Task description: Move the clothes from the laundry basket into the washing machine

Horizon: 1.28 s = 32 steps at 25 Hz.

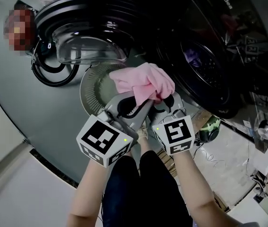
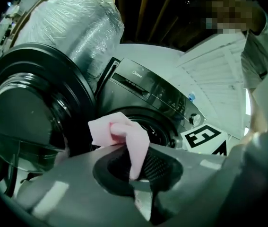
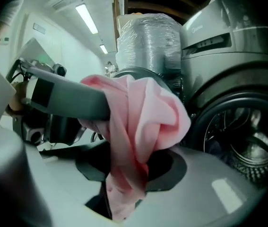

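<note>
Here the washing machine (image 1: pixel 228 27) stands open, its round door (image 1: pixel 86 27) swung out to the left and the dark drum mouth (image 1: pixel 204 72) gaping at the right, so there is free room between door and mouth directly ahead of both tongs. The left tongs (image 1: pixel 136 105) and the right tongs (image 1: pixel 166 100) are held close side by side, their marker cubes almost touching. Each is clamped on the same pink cloth (image 1: pixel 145 82): in the left gripper view a narrow strip of it runs down between the closed jaws, and in the right gripper view a thicker fold is pinched there. The cloth is soft, plain and pale pink, bunched into a loose crumpled wad above the jaw tips, held in the air in front of the machine and just short of the drum mouth. Below it sits a round grey ribbed basket (image 1: pixel 93 86), partly covered by the cloth. A black hose (image 1: pixel 53 74) loops on the grey floor (image 1: pixel 34 122) under the door. A large bundle (image 2: pixel 72 27) wrapped in clear film rises behind the door, well clear of the way in.
</note>
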Available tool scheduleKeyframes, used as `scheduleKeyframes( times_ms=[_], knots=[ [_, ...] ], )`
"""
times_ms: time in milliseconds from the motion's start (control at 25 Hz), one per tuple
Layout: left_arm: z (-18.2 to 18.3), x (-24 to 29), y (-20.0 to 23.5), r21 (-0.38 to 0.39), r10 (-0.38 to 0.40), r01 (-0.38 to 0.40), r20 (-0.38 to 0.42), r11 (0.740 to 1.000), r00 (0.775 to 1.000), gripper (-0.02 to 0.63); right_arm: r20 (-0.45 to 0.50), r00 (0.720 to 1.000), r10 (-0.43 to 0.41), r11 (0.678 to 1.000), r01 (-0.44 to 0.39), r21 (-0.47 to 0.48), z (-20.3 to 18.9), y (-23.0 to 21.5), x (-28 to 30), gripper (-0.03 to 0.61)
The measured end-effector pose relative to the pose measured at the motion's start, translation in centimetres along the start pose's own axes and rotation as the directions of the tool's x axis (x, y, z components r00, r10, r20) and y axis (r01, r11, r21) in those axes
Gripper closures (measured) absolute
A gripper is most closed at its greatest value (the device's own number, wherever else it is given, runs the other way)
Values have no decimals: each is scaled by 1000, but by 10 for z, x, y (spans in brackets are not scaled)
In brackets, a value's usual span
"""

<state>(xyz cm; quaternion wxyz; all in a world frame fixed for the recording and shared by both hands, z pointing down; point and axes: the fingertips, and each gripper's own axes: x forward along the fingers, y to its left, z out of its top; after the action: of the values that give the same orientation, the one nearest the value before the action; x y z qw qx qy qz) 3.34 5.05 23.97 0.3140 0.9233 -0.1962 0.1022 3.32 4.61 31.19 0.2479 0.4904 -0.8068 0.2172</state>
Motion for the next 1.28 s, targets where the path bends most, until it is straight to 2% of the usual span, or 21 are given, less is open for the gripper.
scheduleKeyframes(
  times_ms=[80,120,200,320,440,560,600,720,840,1080,1280],
  knots=[
    [-4,5,2,-11,21,-21,10,1000,1000,589,9,1000,-28,999,27,17,-3,-6,0,430],
    [-7,8,3,-16,28,-27,9,999,1000,586,12,999,-45,999,44,30,-5,-10,-1,445],
    [-19,14,6,-18,42,-42,-12,999,999,519,12,995,-96,992,95,77,-16,-25,-4,453],
    [-43,22,13,-18,72,-73,-57,997,996,479,0,979,-204,966,201,164,-39,-61,-12,454],
    [-70,27,28,-13,118,-120,-103,993,988,492,-14,952,-307,918,300,258,-61,-101,-16,455],
    [-94,29,44,19,162,-161,-139,987,977,579,-25,927,-375,869,361,338,-79,-135,-15,454],
    [-100,30,49,28,168,-165,-146,986,975,612,-27,920,-391,859,375,349,-83,-145,-13,454],
    [-118,36,63,37,170,-167,-138,985,976,612,-37,897,-440,833,424,355,-98,-171,-3,454],
    [-133,48,78,10,182,-183,-127,983,975,612,-50,875,-482,810,467,354,-114,-197,9,454],
    [-148,69,97,-33,216,-220,-99,975,971,612,-85,852,-517,779,509,366,-144,-239,32,453],
    [-148,79,104,-44,223,-228,-89,973,971,612,-43,810,-585,744,557,369,-133,-285,26,454]
  ],
)
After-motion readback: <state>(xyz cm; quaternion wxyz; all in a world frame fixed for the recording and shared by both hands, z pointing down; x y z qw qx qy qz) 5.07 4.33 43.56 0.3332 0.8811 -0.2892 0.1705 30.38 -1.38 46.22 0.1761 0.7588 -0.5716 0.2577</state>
